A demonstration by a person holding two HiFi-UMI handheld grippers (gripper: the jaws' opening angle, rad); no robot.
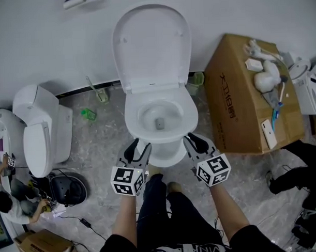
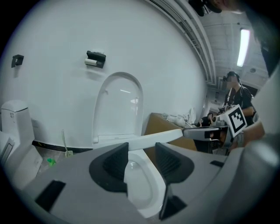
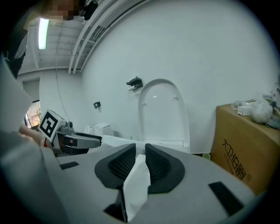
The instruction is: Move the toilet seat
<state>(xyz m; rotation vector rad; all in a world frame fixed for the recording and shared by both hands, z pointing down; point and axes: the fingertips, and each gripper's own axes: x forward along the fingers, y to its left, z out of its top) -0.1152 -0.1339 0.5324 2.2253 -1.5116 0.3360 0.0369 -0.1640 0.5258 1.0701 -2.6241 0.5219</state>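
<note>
I count two grippers [image 1: 138,149] [image 1: 197,142], at least two toilets [image 1: 157,129] [image 1: 42,137], two cardboard boxes [image 1: 234,94] [image 1: 35,246] and one green bottle [image 1: 87,114].

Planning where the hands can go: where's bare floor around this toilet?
Bare floor lies between the toilet and the spare toilet on its left, and before the cardboard box. The gap beside the box is narrow; cables crowd bottom left.

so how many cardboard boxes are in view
2: a large cardboard box right of the toilet, a smaller box at the head view's lower left corner; others may be hidden.
</note>
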